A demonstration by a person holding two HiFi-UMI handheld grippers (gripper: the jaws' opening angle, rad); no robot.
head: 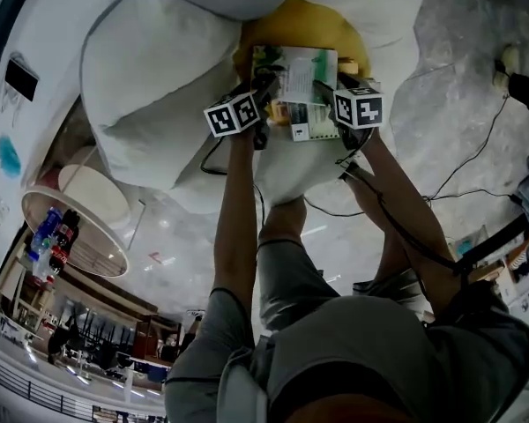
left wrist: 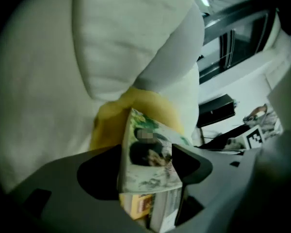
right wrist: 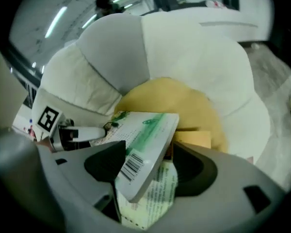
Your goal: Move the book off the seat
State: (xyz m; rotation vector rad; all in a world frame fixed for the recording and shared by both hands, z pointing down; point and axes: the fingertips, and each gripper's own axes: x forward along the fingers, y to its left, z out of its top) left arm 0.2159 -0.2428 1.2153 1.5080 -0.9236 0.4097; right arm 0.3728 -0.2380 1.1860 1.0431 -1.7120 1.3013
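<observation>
Book: the book (head: 295, 82) has a green and white cover with a bar code on it; it sits tipped between the two tongs, one at each side
Where the book is: right over the yellow seat (head: 291, 20) in the middle of the chair; I cannot tell if it touches the seat or hangs just above it
Under the book: more pages with print and a yellow-orange bit show; I cannot tell if they belong to the same book
Left gripper: the left gripper (left wrist: 148, 164) pinches the book, with a pad pressed on each side
Right gripper: the right gripper (right wrist: 148, 161) pinches the book too, near the bar code corner
Chair: the white chair (head: 159, 86) has big puffy parts like petals all round the yellow seat
Arms: both of the person's arms reach down to the chair, side by side
Beside the chair: a round table (head: 97, 249) with bottles (head: 48, 236) on it shows at the left of the head view; a thin black cable (head: 476, 157) lies on the grey floor (head: 458, 60) at the right
</observation>
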